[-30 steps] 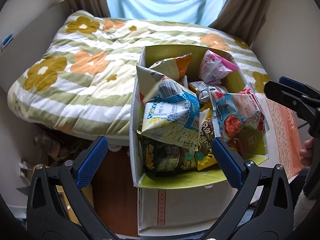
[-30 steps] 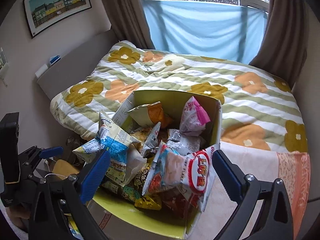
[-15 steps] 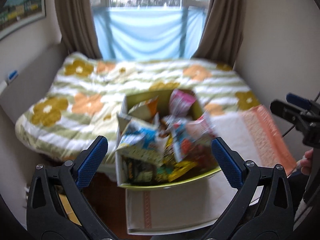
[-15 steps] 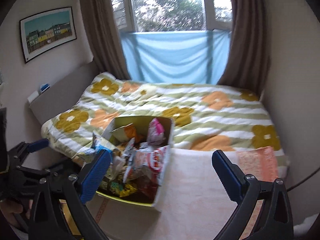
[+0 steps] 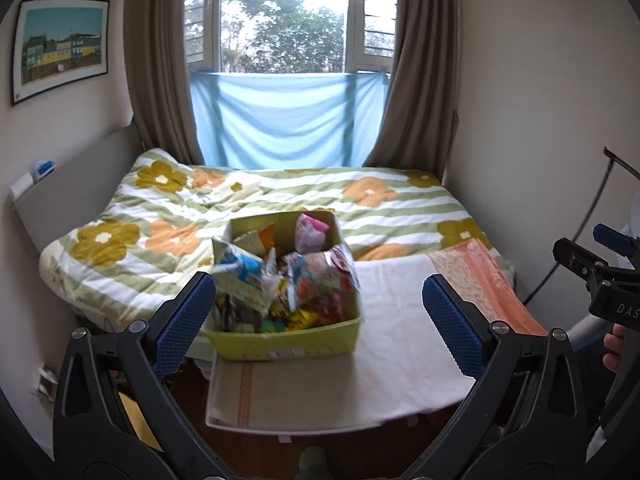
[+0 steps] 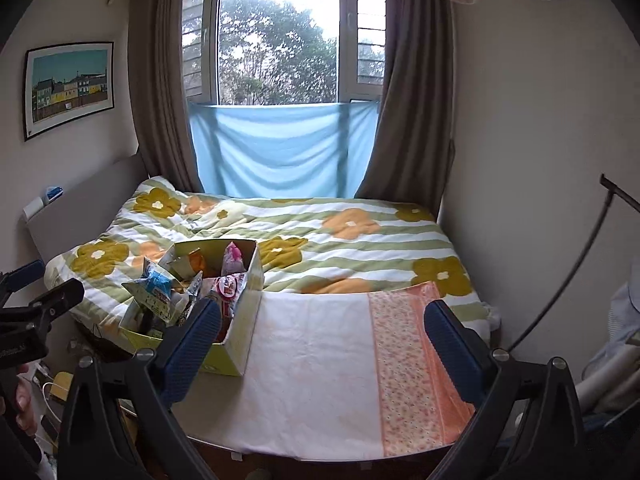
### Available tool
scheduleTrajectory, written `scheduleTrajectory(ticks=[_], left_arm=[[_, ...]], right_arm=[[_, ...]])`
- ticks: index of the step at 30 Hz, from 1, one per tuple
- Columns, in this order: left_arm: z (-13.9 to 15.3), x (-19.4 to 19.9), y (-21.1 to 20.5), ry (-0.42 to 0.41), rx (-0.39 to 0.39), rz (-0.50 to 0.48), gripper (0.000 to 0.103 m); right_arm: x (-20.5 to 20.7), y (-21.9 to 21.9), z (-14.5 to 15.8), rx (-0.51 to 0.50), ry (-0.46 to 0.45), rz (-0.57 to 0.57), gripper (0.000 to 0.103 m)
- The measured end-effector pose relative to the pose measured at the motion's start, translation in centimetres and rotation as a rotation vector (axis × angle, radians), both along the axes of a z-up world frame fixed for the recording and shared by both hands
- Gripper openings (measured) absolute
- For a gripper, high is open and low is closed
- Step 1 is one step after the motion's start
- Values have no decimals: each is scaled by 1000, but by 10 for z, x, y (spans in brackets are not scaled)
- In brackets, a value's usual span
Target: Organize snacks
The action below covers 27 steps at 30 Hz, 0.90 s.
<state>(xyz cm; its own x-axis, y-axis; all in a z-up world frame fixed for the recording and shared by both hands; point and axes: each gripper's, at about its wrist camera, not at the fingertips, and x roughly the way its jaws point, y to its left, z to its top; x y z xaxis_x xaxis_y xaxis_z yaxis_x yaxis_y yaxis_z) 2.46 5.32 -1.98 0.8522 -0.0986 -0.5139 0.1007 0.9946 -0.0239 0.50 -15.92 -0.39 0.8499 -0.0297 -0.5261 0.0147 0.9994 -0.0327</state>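
A yellow-green cardboard box (image 5: 280, 344) (image 6: 246, 344) stands near the bed's front left corner, stuffed with several snack bags. A blue and white bag (image 5: 242, 276) (image 6: 154, 288) sticks out on its left side, a pink bag (image 5: 310, 232) (image 6: 234, 258) at the back. My left gripper (image 5: 318, 320) is open and empty, held back from the box. My right gripper (image 6: 320, 336) is open and empty too, over the white sheet to the right of the box. Each gripper shows at the edge of the other's view.
The bed carries a flowered striped quilt (image 5: 280, 196) and a white and orange sheet (image 6: 340, 360) at the near end. A headboard (image 5: 76, 184) lines the left, walls close both sides, a curtained window (image 6: 280, 48) stands behind. A person's fingers (image 5: 614, 348) show at right.
Both grippers have pulled back and tilted up from just above the box. The box now looks small and the whole room shows. Both stayed open.
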Motion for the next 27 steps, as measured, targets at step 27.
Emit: scheduleTrajectory(ticks=[27], left_arm=[[4, -42, -22, -29, 11, 14, 103]], right_arm=[[-39, -16, 2, 3, -59, -39, 101]])
